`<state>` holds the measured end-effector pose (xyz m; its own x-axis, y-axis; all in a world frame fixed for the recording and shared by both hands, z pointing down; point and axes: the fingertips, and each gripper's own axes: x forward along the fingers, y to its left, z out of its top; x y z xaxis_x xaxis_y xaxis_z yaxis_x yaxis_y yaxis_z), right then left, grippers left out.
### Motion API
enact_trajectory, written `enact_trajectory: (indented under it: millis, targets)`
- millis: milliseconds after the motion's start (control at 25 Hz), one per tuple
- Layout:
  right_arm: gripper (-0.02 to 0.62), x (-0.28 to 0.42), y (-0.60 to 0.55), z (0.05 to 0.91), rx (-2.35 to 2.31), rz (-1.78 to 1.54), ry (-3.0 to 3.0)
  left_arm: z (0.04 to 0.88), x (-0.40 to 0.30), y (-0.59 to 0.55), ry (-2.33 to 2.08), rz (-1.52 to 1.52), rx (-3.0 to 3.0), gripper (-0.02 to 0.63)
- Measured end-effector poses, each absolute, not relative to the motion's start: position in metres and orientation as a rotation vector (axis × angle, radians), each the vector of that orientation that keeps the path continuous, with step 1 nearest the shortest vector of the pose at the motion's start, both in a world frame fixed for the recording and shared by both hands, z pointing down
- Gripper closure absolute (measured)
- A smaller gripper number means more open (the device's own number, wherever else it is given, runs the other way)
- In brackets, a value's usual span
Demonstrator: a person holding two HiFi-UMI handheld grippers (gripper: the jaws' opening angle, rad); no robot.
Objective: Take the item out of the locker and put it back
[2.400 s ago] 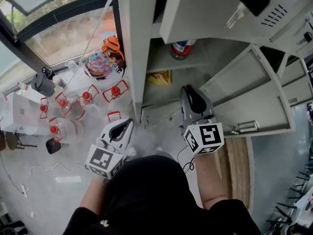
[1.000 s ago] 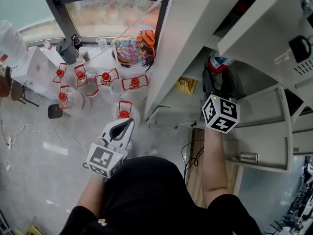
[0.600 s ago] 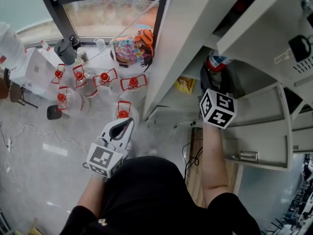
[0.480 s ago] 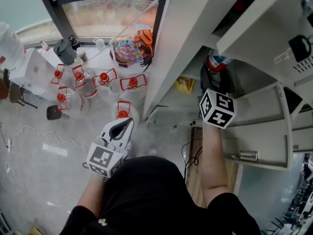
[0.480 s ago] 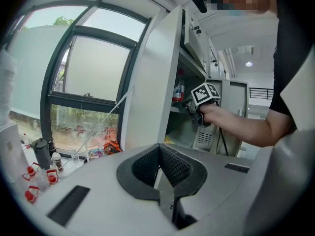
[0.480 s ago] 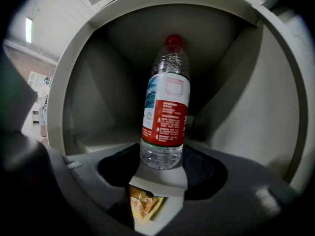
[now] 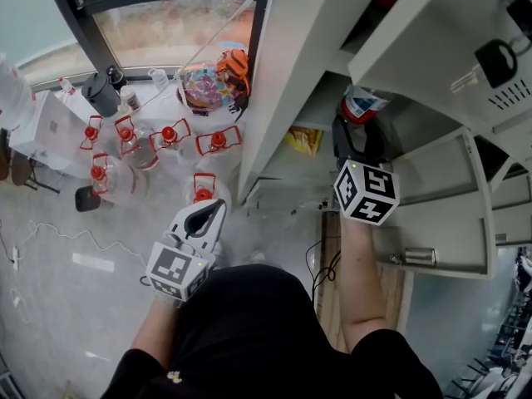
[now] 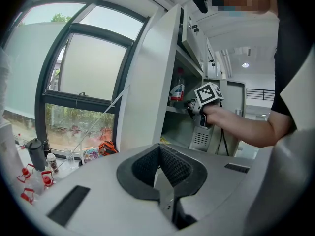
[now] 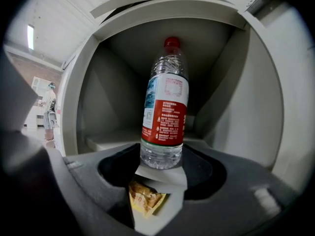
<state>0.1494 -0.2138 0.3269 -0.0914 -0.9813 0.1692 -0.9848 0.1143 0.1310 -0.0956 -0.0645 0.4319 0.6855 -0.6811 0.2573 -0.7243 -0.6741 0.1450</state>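
A clear water bottle [image 9: 166, 107] with a red cap and a red and white label stands upright on the upper shelf of the open grey locker [image 7: 291, 73]. In the head view the bottle [image 7: 363, 105] shows just beyond my right gripper [image 7: 357, 133]. The right gripper [image 9: 161, 157] is reaching into the compartment. Its jaws are closing with the bottle's base between them, and I see no pressing grip. My left gripper [image 7: 208, 214] hangs low by the person's body, away from the locker, and in its own view it [image 8: 160, 154] is shut and empty.
A yellow snack packet [image 7: 303, 140] lies on the shelf below the bottle. An upper door [image 7: 432, 40] with a key [image 7: 490, 61] and a lower door [image 7: 440, 214] stand open at right. Red-capped jars [image 7: 166, 135], a kettle [image 7: 100, 94] and a colourful bag [image 7: 212, 81] sit by the window.
My right gripper has risen from in front of the lower compartment into the upper one, up to the bottle. The left gripper has stayed where it was.
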Motion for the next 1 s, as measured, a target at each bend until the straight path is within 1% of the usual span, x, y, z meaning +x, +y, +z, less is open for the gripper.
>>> enact_trajectory:
  millis: [320, 640, 840, 1000]
  targets:
    - [0.332, 0.152, -0.201, 0.327, 1.944, -0.007, -2.195, 0.432, -0.079, -0.067, -1.067, 0.268, 2.690, 0.592]
    - [0.324, 0.153, -0.202, 0.327, 1.945, -0.017, -2.196, 0.434, -0.078, -0.070, -1.063, 0.273, 2.689, 0.592]
    - [0.280, 0.154, -0.209, 0.320, 1.971, -0.038, -2.197, 0.435, -0.081, -0.073, -1.073, 0.271, 2.682, 0.592]
    - [0.278, 0.150, -0.218, 0.317, 1.955, -0.035, -2.200, 0.436, -0.083, -0.074, -1.078, 0.269, 2.678, 0.592]
